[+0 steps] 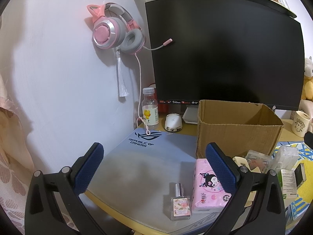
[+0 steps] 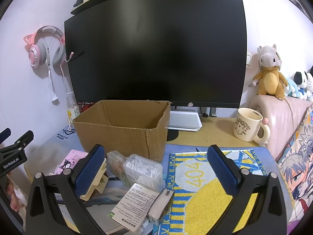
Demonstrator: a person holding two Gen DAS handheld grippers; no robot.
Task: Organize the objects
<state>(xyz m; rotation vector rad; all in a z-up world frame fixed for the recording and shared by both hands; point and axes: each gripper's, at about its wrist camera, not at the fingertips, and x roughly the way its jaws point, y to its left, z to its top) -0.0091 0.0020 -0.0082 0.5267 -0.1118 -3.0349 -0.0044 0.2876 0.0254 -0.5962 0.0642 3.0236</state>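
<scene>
From the left wrist view, my left tongs (image 1: 154, 168) stand wide and hold nothing, above the grey mat (image 1: 137, 162). The perfume bottle (image 1: 180, 205) stands upright near the desk's front edge, just beside the pink tissue pack (image 1: 207, 188), which lies in front of the open cardboard box (image 1: 236, 131). I judge the bottle the best first pick: I should straddle its square body, not the slim cap, and lift it straight up (glass tips easily).

From the right wrist view, my right tongs (image 2: 156, 168) are also wide and empty. Below them the swab box (image 2: 143, 171), a cream hair clip (image 2: 95, 184) and a paper carton (image 2: 135, 203) crowd together before the box, so I should take the outermost piece first.
</scene>
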